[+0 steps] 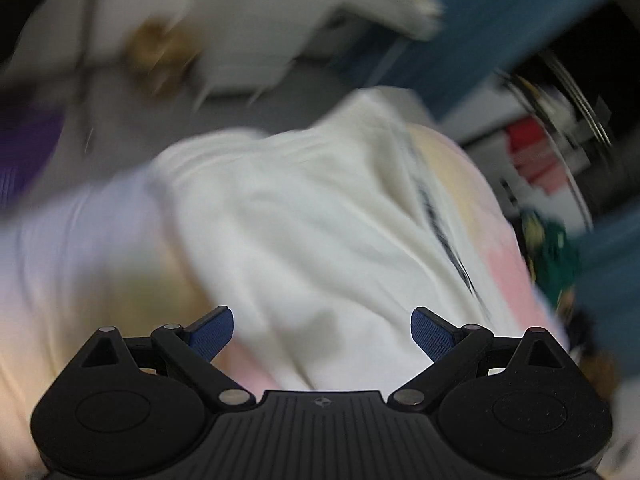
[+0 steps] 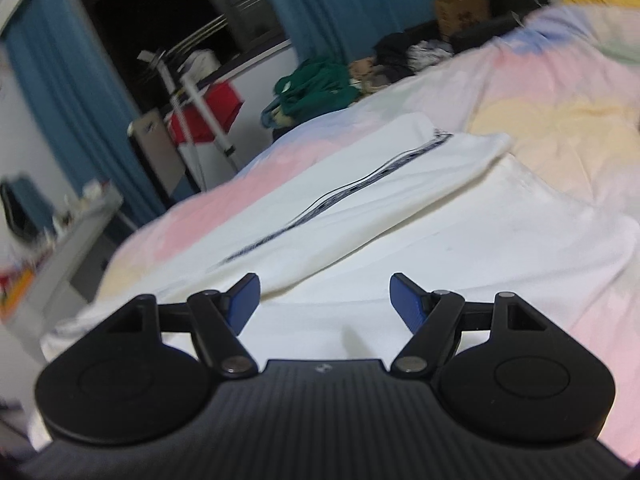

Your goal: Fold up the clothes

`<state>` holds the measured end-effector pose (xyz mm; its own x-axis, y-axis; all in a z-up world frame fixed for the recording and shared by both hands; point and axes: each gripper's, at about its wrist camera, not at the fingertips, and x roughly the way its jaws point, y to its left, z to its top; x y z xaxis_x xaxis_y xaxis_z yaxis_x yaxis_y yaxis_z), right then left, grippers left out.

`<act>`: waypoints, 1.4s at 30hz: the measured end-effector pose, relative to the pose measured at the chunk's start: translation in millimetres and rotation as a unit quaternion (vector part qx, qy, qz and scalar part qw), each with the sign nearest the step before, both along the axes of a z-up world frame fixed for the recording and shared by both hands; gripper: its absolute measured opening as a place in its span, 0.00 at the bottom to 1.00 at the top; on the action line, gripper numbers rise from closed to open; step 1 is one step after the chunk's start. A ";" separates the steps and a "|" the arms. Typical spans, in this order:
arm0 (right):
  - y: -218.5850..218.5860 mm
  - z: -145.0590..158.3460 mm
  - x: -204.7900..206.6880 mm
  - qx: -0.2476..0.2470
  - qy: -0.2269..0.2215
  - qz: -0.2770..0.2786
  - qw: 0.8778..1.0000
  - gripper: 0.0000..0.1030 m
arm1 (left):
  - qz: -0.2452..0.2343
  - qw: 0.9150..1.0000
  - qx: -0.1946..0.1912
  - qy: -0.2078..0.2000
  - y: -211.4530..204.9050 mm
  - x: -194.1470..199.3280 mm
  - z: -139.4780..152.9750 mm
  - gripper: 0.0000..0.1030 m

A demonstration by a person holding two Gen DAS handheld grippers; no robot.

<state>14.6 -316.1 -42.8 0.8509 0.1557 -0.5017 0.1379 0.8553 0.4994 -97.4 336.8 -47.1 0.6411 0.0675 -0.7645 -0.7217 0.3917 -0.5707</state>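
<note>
A white garment point(image 2: 400, 216) with a dark striped band point(image 2: 340, 196) lies on a pastel patterned bed cover point(image 2: 560, 92); one part is folded over the rest. My right gripper point(image 2: 325, 304) is open and empty, just above the white cloth near its front edge. In the blurred left wrist view the same white garment point(image 1: 304, 220) fills the middle, its dark band point(image 1: 440, 224) at the right. My left gripper point(image 1: 322, 334) is open and empty, just above the cloth.
The bed cover point(image 1: 72, 248) extends all around the garment. A green cloth pile point(image 2: 316, 88) and dark clothes point(image 2: 404, 56) lie at the bed's far edge. Blue curtains point(image 2: 360, 4), a white pole point(image 2: 208, 116), a red object point(image 2: 216, 108) and a grey table point(image 2: 76, 224) stand beyond.
</note>
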 end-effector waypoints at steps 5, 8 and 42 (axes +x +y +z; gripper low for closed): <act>-63.4 -6.6 -12.6 0.087 0.001 -0.082 0.993 0.71 | 0.031 0.995 -0.089 0.011 32.3 -1.0 -27.4 0.94; -102.4 -20.6 -24.3 0.123 0.022 -0.158 0.980 0.73 | 0.030 0.995 -0.099 0.016 34.9 5.7 -38.8 0.94; -171.3 -103.5 13.8 0.191 0.119 -0.254 0.941 0.08 | 0.030 0.979 -0.157 -0.128 24.8 12.7 -67.2 0.68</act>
